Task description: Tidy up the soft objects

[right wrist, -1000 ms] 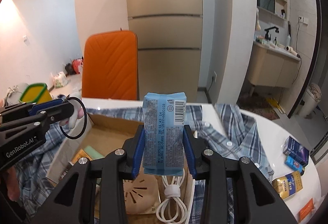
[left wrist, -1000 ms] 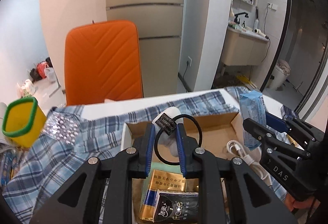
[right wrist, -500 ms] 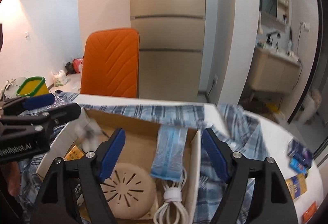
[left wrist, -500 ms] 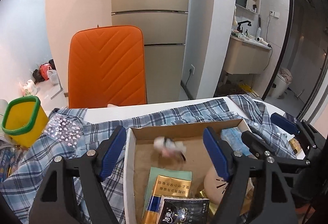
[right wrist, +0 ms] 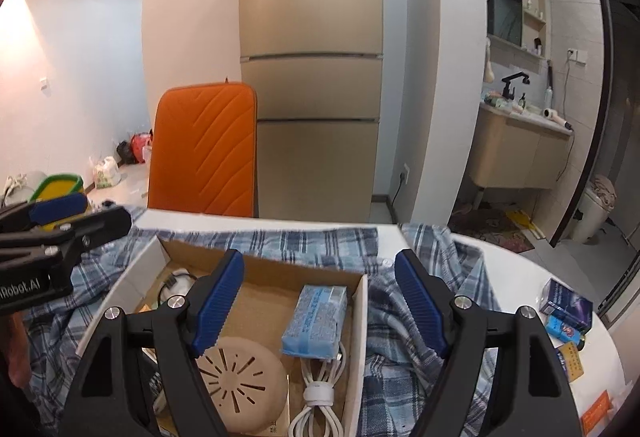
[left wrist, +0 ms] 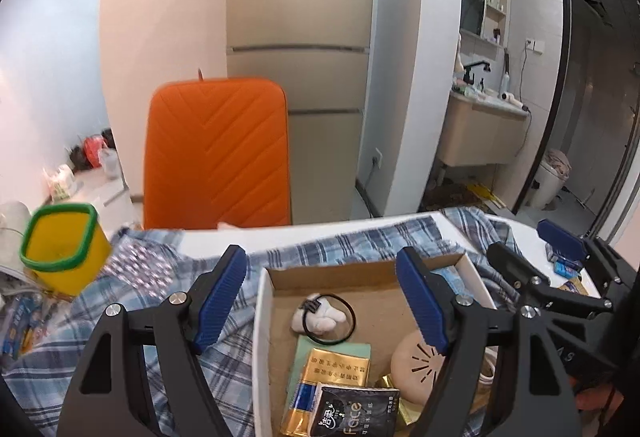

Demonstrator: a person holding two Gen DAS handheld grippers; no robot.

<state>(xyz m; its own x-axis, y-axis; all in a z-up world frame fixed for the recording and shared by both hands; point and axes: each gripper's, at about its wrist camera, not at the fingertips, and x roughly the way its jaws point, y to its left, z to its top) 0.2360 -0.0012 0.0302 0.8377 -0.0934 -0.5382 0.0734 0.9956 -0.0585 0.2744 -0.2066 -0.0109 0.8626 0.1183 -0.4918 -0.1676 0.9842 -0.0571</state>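
Observation:
A cardboard box (left wrist: 262, 321) (right wrist: 360, 321) sits on a blue plaid shirt (left wrist: 120, 321) (right wrist: 400, 313) on the white table. A black hair tie with a white plush charm (left wrist: 320, 315) lies in the box's far left part. A blue tissue pack (right wrist: 316, 317) lies in its far right part. My left gripper (left wrist: 320, 301) is open and empty above the box. My right gripper (right wrist: 320, 301) is open and empty above the box. Each gripper shows at the edge of the other's view.
The box also holds a beige round disc (right wrist: 240, 377), a white coiled cable (right wrist: 320, 397), gold and black packets (left wrist: 340, 397). A yellow cup (left wrist: 60, 249) stands at the left. Small boxes (right wrist: 564, 309) lie at the table's right. An orange chair (left wrist: 218, 153) stands behind.
Both grippers opened. The hair tie dropped from my left gripper and the tissue pack from my right gripper into the box. Both grippers have drawn back a little.

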